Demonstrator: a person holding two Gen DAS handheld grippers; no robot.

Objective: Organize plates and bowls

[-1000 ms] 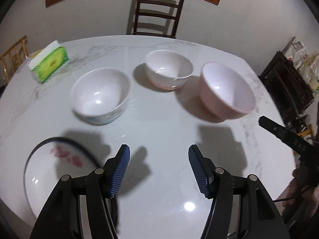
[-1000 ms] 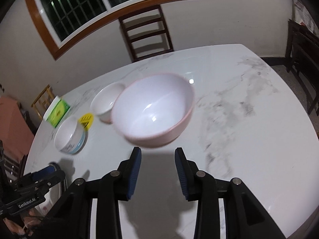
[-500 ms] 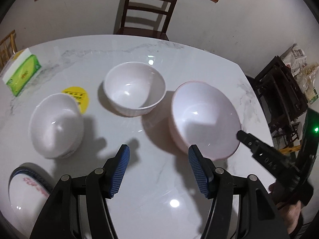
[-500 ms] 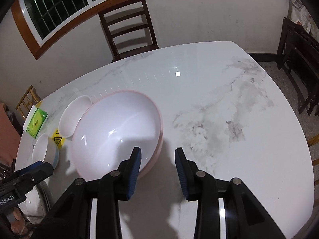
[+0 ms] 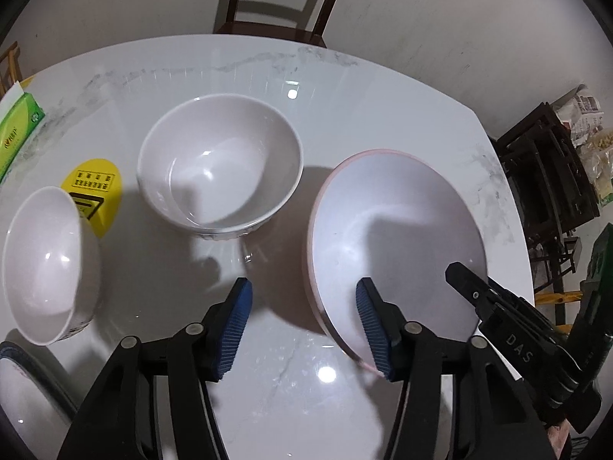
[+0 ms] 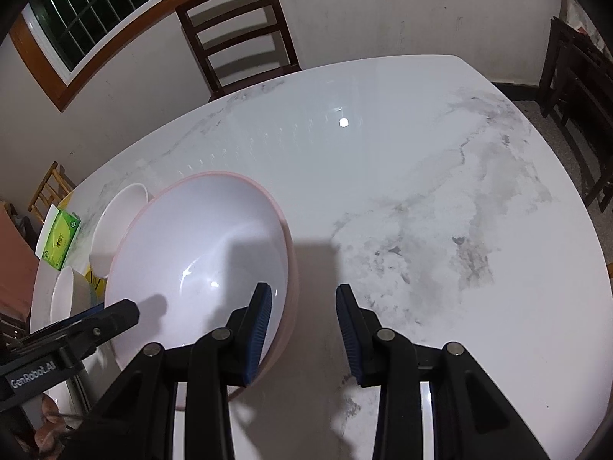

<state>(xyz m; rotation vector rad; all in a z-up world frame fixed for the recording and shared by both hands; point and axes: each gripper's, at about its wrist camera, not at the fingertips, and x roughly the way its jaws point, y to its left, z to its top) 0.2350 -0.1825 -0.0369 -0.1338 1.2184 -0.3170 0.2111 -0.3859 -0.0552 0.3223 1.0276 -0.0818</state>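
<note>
A large pink bowl (image 5: 394, 237) stands on the white marble table (image 5: 345, 115). My left gripper (image 5: 304, 326) straddles its near-left rim, one finger inside the bowl and one outside. Its jaws are closing, with a gap still between pads and rim. My right gripper (image 6: 304, 326) straddles the opposite rim of the same pink bowl (image 6: 191, 260), open, pads apart from it. A white bowl (image 5: 218, 165) sits left of the pink one. A smaller white bowl (image 5: 46, 264) stands further left. A dark-rimmed plate (image 5: 23, 383) lies at the near left corner.
A green tissue box (image 5: 15, 134) and a round yellow sticker (image 5: 94, 188) are at the table's left. A dark wooden chair (image 5: 279, 0) stands behind the table, dark furniture (image 5: 548, 184) to its right. Bare marble (image 6: 440, 211) spreads right of the pink bowl.
Both grippers have come in over the pink bowl from either side and lowered. The left one swung right, away from the plate, and its jaws have narrowed.
</note>
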